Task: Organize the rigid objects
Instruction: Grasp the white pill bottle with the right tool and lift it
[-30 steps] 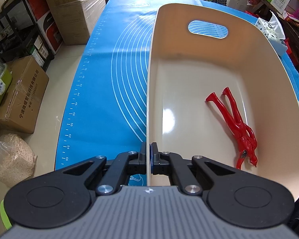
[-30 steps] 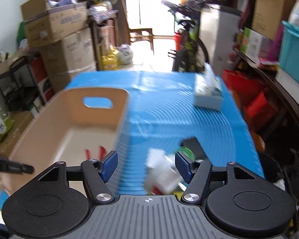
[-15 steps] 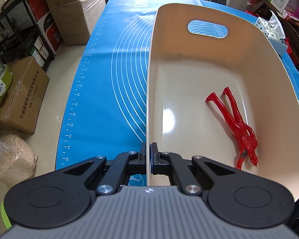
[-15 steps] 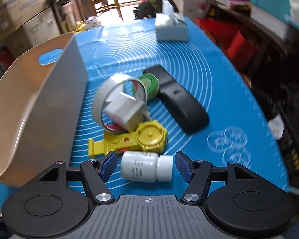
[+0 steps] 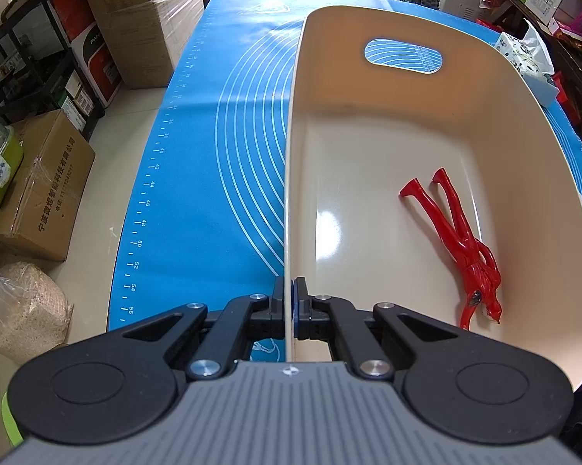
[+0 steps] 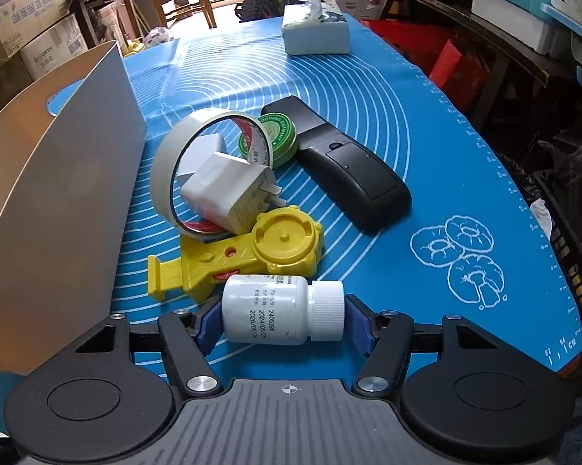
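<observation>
Right tool [image 6: 283,323] now lower, fingers astride white bottle [image 6: 283,308].

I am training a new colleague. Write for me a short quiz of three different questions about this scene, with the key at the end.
1. True or false: the left claw is shut on the wall of the beige bin.
2. What lies inside the bin? A) red plastic tongs B) a roll of tape C) a green tin
3. Fill in: the white bottle lies on its side between the fingers of the right claw, which is ____.

Key: 1 true; 2 A; 3 open
</observation>
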Demonstrator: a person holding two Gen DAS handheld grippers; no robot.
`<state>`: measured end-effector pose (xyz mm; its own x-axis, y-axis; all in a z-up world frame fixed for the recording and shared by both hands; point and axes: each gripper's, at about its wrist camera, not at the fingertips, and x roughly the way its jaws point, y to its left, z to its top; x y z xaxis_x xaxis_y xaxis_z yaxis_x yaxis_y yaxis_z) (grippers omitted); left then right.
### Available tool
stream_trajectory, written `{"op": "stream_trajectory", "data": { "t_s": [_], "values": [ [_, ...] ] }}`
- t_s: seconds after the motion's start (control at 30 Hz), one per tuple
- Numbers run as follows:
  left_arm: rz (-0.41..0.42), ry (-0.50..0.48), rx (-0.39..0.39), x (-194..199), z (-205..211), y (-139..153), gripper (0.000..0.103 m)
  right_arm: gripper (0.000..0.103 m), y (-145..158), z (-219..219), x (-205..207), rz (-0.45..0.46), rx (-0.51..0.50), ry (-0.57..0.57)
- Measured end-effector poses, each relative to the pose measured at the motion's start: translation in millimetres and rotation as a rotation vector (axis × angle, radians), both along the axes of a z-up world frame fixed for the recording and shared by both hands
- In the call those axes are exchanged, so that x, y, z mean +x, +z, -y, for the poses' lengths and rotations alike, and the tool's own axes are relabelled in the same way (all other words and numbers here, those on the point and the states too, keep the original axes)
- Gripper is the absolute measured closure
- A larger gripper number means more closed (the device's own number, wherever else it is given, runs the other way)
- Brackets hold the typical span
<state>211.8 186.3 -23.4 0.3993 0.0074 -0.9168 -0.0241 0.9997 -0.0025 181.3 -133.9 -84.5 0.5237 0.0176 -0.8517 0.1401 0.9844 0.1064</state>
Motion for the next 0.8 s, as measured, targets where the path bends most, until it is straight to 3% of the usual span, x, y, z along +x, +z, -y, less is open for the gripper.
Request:
{"op": "stream_trajectory", "data": {
  "t_s": [0.1,0.43,0.8],
  "values": [
    [0.001,0.000,-0.001,0.1,0.0,0.1,0.099,0.039,1.2,-1.5,-1.0,0.003,-0.006,0.009],
    [0.001,0.001,-0.004,0.2,-0.2,0.0,0.099,0.039,20.3,-0.2,-2.3,0.040,-0.052,0.012],
    [0.003,0.000,-0.007,-0.2,-0.3,0.1,0.099,0.039,65.3,-17.3,6.2,0.152,-0.094,0.071]
  ]
}}
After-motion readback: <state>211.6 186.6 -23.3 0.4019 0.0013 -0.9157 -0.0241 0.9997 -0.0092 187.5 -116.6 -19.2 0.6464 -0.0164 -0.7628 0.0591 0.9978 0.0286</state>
